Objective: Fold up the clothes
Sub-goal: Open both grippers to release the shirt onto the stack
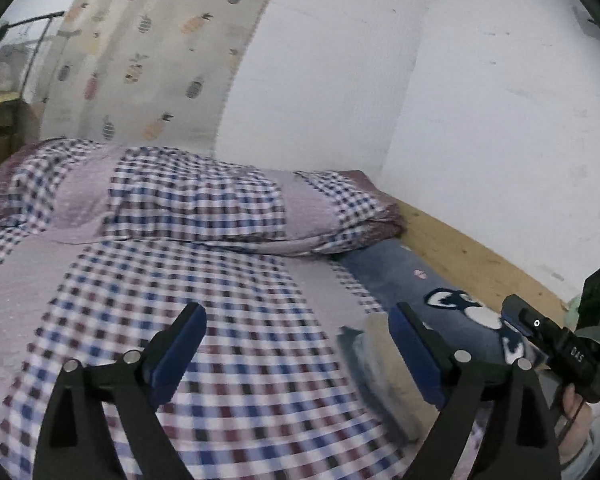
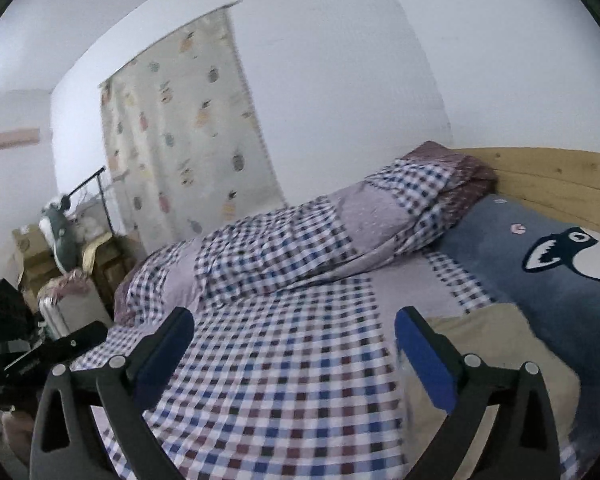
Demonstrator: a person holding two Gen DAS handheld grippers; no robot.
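Jaws: left gripper spread wide, nothing between its blue pads; right gripper likewise spread and empty.
Clothes: a beige garment lies flat on the bed, near the right pad in both views, blurred; neither gripper touches it.
Bed: checked sheet covers it; a folded checked quilt lies across the far end.
Right side: blue blanket with a cartoon dog, against the wooden bed frame.
Far wall: pineapple curtain.
Containers: cardboard boxes far left, contents not visible.
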